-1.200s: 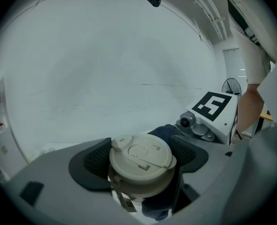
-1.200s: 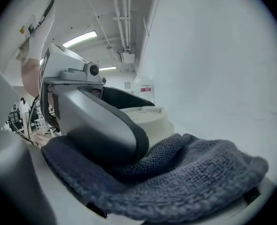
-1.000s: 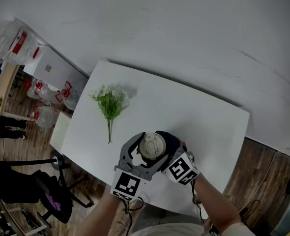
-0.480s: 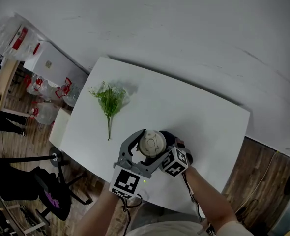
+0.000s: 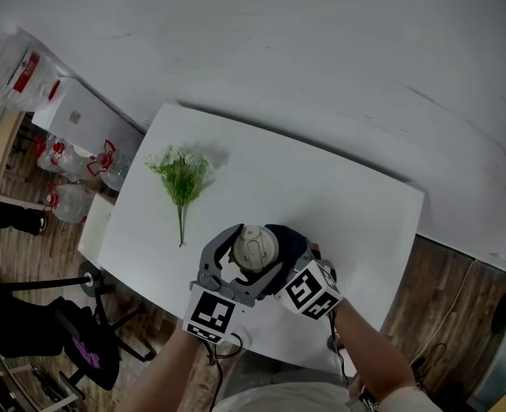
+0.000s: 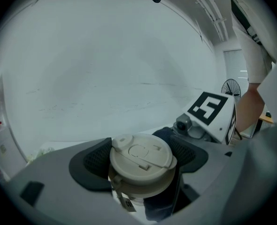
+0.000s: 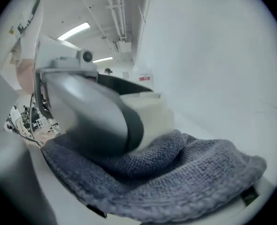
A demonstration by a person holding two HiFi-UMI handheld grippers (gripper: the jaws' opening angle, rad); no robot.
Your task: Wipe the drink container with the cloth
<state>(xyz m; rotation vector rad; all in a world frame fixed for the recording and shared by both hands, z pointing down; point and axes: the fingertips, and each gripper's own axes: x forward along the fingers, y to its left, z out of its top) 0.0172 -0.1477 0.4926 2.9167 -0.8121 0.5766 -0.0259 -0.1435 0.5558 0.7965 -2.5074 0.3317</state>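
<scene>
The person stands at the near edge of a white worktop, holding one tool in each hand. The left tool is closed on the drink container. Its two dark padded fingers sit on opposite sides of the container, just under the rim of the cream lid. The container stands upright near the front edge of the worktop, a little left of the middle. From above, its round lid with a flip tab faces the head camera.

The right tool is clamped on the cloth, a dark grey knitted piece that bunches up and fills the space between its jaws. In the right gripper view the cloth lies against the pale side of the container, directly below one grey finger of the left tool. In the left gripper view a dark fold of the cloth shows below and to the right of the lid, touching the container. The right tool's marker cube sits close behind it. The two tools meet at the container, the right one coming in from the container's right side.

A sprig of green leaves with small white flowers lies flat on the worktop, to the left of the container and apart from it.
</scene>
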